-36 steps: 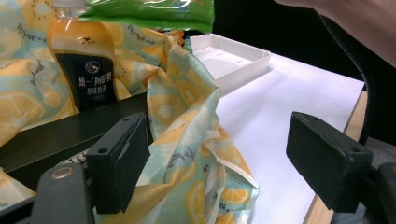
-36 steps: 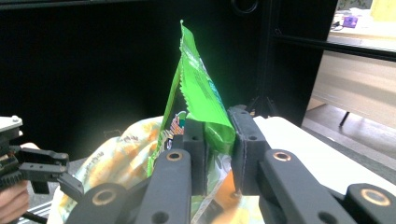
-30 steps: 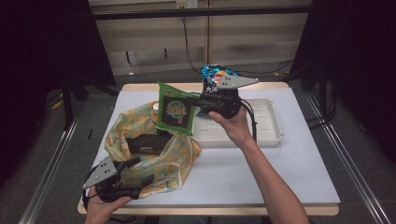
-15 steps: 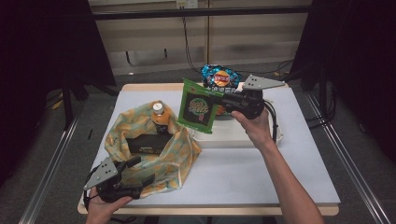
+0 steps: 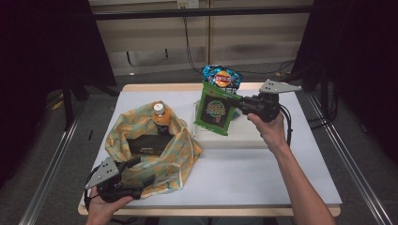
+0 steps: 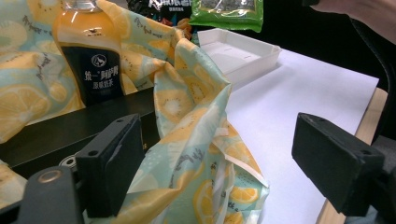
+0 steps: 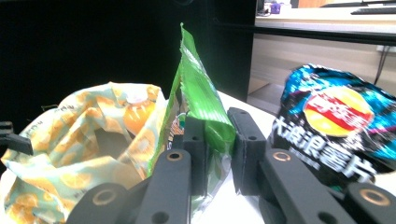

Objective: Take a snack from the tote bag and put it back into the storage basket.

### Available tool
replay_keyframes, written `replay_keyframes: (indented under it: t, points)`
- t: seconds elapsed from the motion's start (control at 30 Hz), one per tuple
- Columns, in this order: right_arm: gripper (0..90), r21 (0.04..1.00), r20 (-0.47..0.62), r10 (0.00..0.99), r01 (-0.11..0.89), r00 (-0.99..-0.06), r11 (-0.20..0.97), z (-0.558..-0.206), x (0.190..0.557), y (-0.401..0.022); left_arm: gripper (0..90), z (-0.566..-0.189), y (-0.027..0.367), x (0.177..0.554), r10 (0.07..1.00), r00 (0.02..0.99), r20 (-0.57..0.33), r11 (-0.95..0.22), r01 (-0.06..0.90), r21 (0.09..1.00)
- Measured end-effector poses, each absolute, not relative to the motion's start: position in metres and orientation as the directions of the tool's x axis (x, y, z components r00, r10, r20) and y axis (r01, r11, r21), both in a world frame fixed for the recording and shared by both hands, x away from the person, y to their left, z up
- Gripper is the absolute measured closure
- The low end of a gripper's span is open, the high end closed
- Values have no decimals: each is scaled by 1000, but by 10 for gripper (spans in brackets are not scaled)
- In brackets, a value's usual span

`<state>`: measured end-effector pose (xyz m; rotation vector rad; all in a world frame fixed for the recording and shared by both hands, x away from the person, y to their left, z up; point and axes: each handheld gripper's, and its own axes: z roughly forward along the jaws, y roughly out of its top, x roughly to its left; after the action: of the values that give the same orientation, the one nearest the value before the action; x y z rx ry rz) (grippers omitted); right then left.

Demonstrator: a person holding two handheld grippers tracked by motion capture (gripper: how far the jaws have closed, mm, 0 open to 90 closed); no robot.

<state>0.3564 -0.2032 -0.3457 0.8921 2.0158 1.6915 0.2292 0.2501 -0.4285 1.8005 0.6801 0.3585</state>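
Two grippers are at work. At the left, the left gripper (image 5: pixel 133 164) waits with open jaws at the bag's (image 5: pixel 155 157) edge, cloth between them. At the right, the right gripper (image 5: pixel 236 100) pinches the green pack (image 5: pixel 215 111) above the tray (image 5: pixel 244 136). It looks mid-carry; next, set the pack down in the tray.

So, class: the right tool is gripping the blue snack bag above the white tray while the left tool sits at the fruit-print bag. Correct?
Not quite. The right tool grips the green snack bag, not the blue snack bag behind it, as the right gripper view shows. It is above the white tray, and the left tool sits at the fruit-print bag.
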Motion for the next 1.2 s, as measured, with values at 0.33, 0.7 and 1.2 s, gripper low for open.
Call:
replay_keyframes:
  t: [0.33, 0.7, 1.2]
  points:
    - [778, 960, 109, 702, 258, -704, 109, -356, 350, -233, 151, -430, 244, 230, 605, 793, -80, -231, 270, 935]
    - [778, 956, 111, 725, 273, -680, 110, -364, 354, -256, 151, -422, 237, 235, 633, 770, -79, -233, 287, 929]
    - [779, 945, 121, 778, 311, -616, 99, -375, 370, -292, 151, -436, 238, 240, 626, 775, -91, -247, 307, 919]
